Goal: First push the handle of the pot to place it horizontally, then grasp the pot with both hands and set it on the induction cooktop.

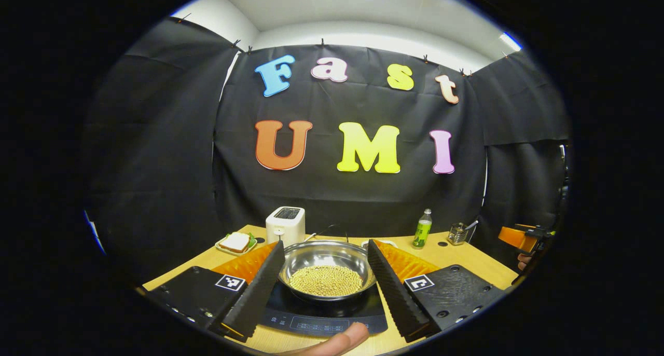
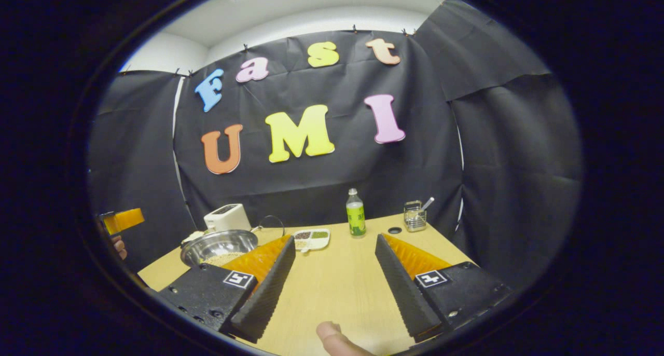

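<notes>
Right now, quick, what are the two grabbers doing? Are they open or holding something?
Left gripper: open, holding nothing; the pot sits between its fingers on the cooktop, untouched.
Right gripper: open, empty, over the table.

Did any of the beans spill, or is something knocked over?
Nothing stands out. The beans lie inside the pot, which sits level on the induction cooktop. The toaster and green bottle stand upright on the table.
</notes>
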The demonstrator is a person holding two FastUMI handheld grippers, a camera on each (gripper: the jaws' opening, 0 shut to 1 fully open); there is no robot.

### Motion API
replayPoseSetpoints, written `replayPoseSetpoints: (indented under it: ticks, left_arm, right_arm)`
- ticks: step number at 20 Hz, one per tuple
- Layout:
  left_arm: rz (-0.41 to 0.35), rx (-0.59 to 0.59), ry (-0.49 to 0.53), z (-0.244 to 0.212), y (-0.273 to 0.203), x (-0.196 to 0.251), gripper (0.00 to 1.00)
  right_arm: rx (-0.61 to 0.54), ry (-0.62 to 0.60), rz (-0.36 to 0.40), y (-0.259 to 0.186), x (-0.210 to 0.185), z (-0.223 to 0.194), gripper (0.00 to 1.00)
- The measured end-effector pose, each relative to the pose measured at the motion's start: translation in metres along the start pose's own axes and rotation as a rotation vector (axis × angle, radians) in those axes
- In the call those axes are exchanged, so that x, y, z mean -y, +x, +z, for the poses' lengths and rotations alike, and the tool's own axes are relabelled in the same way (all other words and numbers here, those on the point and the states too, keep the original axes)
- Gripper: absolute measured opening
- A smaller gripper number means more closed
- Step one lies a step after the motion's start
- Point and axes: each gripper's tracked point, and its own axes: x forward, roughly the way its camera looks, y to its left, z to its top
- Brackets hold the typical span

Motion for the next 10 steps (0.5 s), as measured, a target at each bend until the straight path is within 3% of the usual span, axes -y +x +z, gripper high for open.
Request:
replayPoseSetpoints:
  ticks: [6,7,10]
  left_arm:
    - [0.005,0.022,0.048,0.013,-0.02,0.023,0.96]
    - [0.014,0.028,0.052,0.016,-0.024,0.024,0.95]
    - [0.022,0.051,0.052,0.026,-0.041,0.031,0.95]
  right_arm:
    - [0.116,-0.047,0.007,-0.05,-0.009,0.047,0.98]
    - [0.131,-0.055,0.005,-0.059,-0.009,0.053,0.95]
    - [0.132,-0.083,-0.012,-0.079,-0.009,0.058,0.98]
